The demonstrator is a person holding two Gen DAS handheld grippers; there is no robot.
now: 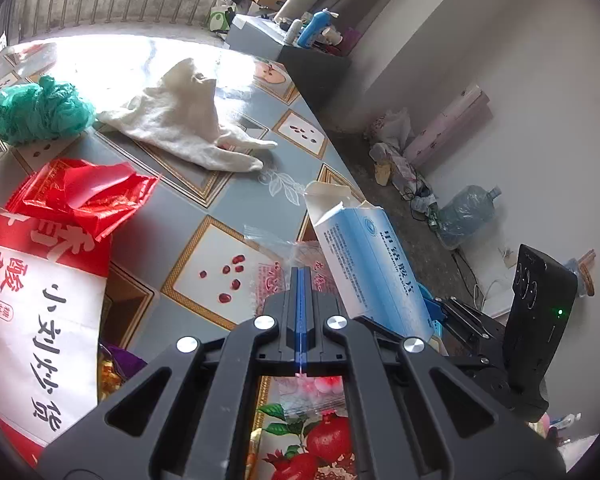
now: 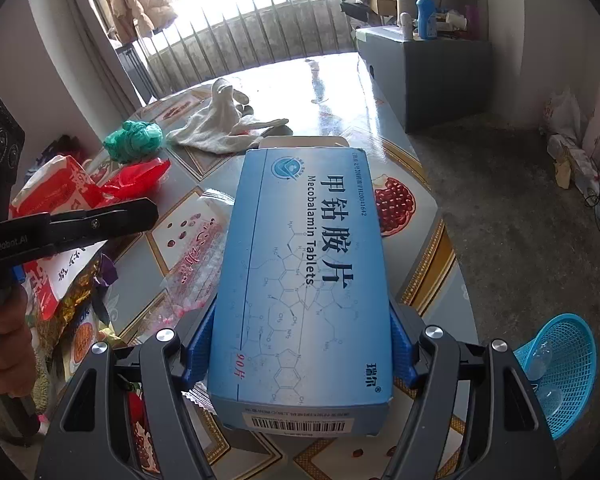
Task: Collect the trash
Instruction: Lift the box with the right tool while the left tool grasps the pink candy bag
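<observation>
Currently, the blue tablet box (image 2: 304,280) is clamped between the pads of the right gripper (image 2: 302,344), above the table (image 2: 432,216); its far flap is open and its underside is hidden. The left gripper (image 1: 303,276) is seen with its jaws pressed together, nothing visibly gripped. Just ahead of it, a clear plastic wrapper (image 1: 268,248) is partly covered by the fingers. Further ahead, a white glove (image 1: 188,116) and a green bag (image 1: 38,108) are seen. Left of it, a red snack bag (image 1: 40,280) is cut off by the frame edge.

Glossy cardboard box (image 2: 304,280); glossy tablecloth (image 1: 172,208); white cloth gloves (image 1: 188,116); crinkled plastic bags (image 1: 40,108).
</observation>
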